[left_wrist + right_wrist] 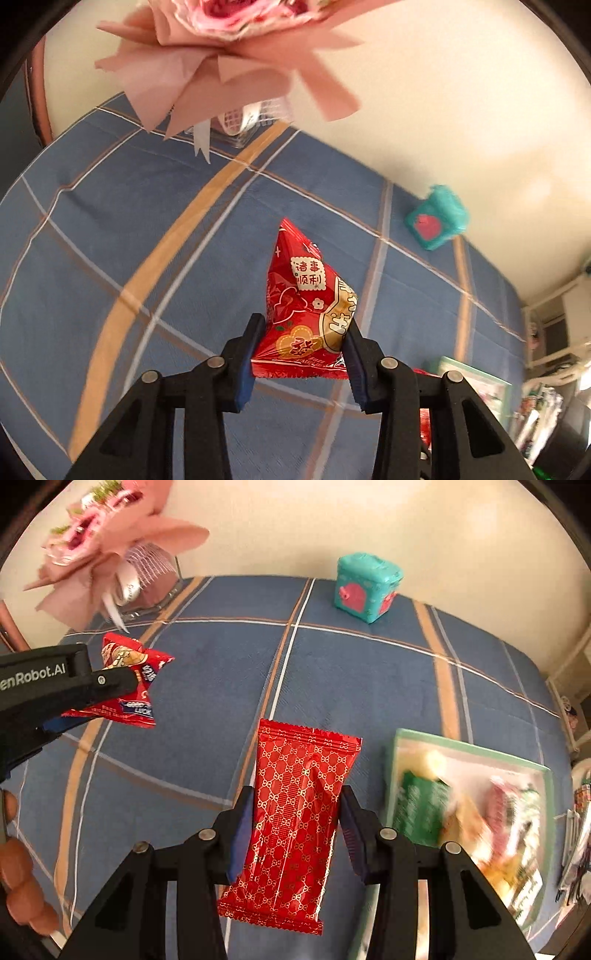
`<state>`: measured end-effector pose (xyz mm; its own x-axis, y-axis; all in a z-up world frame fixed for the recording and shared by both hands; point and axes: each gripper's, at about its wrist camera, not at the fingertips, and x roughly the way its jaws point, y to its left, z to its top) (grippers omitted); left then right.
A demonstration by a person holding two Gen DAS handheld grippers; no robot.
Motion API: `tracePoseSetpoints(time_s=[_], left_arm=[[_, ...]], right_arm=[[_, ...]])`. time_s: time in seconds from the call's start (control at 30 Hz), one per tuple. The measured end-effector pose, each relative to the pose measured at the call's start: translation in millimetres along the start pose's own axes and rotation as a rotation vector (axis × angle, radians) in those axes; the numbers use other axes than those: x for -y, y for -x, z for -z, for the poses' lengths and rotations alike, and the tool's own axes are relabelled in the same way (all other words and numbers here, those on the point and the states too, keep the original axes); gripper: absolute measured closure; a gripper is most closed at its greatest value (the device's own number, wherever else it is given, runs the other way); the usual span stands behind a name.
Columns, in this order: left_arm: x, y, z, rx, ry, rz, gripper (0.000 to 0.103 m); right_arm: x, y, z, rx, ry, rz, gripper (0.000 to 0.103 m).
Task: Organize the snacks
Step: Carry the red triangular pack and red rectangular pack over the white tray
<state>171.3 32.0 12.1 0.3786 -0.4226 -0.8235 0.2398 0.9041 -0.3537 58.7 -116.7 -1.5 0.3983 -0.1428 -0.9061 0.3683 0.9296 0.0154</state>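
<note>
While both tools hang above the blue plaid cloth (369, 672), the left gripper (302, 354) clamps a red pyramid-shaped snack packet (303, 306), and the right gripper (295, 834) clamps a red patterned snack bar (295, 812), beside the green snack tray (397, 746).

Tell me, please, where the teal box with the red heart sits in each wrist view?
Left wrist: the teal box sits right of centre, at the blue plaid cloth's far edge by the wall.
Right wrist: it is upper right of centre, against the same wall.
Shared landmark: the pink bouquet, upper left in both.
</note>
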Motion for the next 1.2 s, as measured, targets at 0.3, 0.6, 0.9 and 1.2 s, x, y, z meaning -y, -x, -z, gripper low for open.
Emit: tracePoseSetpoints(time_s=[0.3,0.6,0.9,1.2], left_arm=[[39,54,54,0.064,-0.038,0.104,0.059],[132,40,109,-0.065,-0.216,0.261,0.059],[182,3,142,-0.200,-0.275,0.316,0.059],[182,-27,151,-0.285,-0.255,0.316,0.049]], right_arm=[[41,54,37,0.070,-0.046,-0.002,0.056],[146,71,65,0.085,-0.223,0.093,0.056],[225,51,82,0.036,-0.371,0.121,0.056],[227,36,86,0.005,-0.383,0.080,0.055]])
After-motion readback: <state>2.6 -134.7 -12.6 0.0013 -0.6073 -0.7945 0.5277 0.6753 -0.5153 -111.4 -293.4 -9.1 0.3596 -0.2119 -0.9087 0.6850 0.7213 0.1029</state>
